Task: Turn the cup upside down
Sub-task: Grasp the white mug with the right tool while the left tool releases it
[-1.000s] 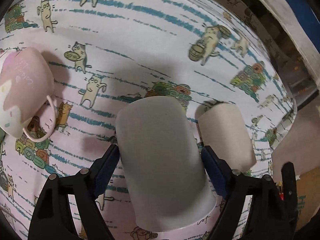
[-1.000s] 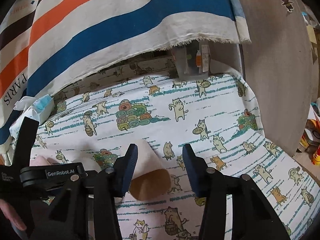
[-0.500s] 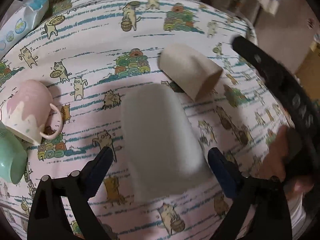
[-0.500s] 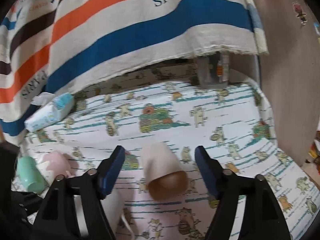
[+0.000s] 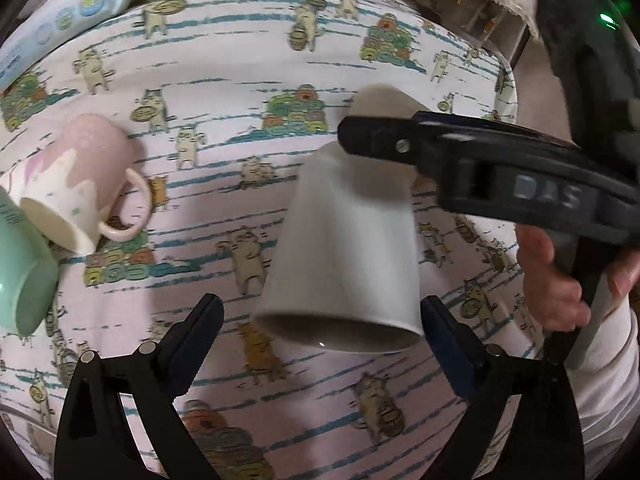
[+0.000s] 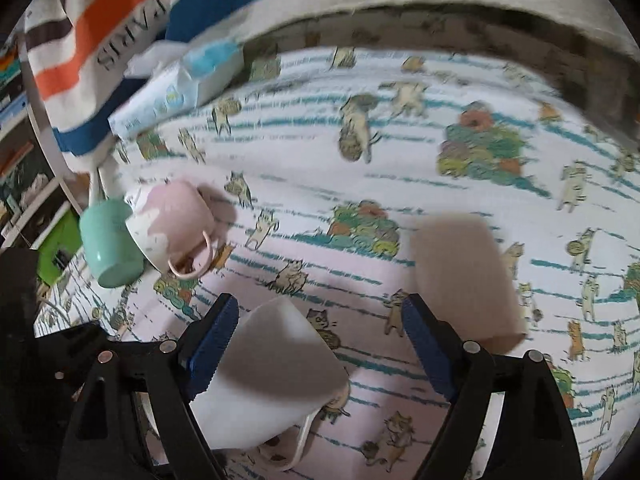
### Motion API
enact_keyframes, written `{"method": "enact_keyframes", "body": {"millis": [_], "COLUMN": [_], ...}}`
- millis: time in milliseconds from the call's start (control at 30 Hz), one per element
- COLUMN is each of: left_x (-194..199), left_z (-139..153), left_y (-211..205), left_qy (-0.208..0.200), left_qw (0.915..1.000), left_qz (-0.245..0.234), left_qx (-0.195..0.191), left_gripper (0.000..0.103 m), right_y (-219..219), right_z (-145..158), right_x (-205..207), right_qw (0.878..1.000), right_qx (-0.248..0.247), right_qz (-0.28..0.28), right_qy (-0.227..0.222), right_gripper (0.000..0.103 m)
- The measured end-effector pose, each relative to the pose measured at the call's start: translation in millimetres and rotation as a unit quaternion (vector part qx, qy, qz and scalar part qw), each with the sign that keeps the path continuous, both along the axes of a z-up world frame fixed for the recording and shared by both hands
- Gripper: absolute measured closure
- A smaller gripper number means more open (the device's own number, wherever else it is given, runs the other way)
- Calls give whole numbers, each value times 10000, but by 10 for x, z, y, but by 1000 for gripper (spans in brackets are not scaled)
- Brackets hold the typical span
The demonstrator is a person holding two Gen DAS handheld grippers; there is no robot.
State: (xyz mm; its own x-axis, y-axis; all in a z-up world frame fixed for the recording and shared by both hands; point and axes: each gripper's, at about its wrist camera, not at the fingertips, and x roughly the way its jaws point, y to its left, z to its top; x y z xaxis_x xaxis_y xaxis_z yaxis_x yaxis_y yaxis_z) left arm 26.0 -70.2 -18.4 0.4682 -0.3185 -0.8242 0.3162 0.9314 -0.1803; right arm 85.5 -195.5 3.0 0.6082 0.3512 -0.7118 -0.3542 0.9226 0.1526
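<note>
The plain white ceramic mug point(image 5: 344, 256) stands mouth-down on the cat-patterned cloth over the counter point(image 5: 224, 60), between the spread fingers of the left claw point(image 5: 320, 320), which do not appear to touch it. From the right wrist the same mug point(image 6: 268, 376) sits low at left, its thin handle toward the camera, beside the left finger of the right claw point(image 6: 320, 344), whose jaws gape with nothing between them. A beige paper cup point(image 6: 464, 280) lies on its side just beyond, blurred. Farther left, a pink-and-white mug point(image 6: 172, 224) and a mint-green cup point(image 6: 110, 240) lie tipped, touching each other. A blue-and-white tissue pack point(image 6: 176, 88) rests at the counter's far edge.
</note>
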Motion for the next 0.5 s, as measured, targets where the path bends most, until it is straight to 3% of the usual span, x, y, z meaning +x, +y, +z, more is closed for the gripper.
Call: {"method": "enact_keyframes", "body": {"millis": [167, 433, 500], "left_x": [-1, 15, 14], "left_z": [-2, 5, 25], "left_y": [224, 369, 400], "left_qy": [16, -52, -225], "left_qw": [9998, 9993, 9984], "left_qz": [146, 381, 512], "left_qx": [-106, 26, 56], "left_gripper": [6, 6, 5], "right_y": [44, 6, -27], "right_z": [-100, -111, -103], "right_x": [138, 320, 290], "right_qw": [9996, 9974, 9972], "right_qx": [-44, -251, -323], "right_qz": [-59, -230, -261], "right_qy": [276, 636, 625], "right_gripper": [18, 18, 18]}}
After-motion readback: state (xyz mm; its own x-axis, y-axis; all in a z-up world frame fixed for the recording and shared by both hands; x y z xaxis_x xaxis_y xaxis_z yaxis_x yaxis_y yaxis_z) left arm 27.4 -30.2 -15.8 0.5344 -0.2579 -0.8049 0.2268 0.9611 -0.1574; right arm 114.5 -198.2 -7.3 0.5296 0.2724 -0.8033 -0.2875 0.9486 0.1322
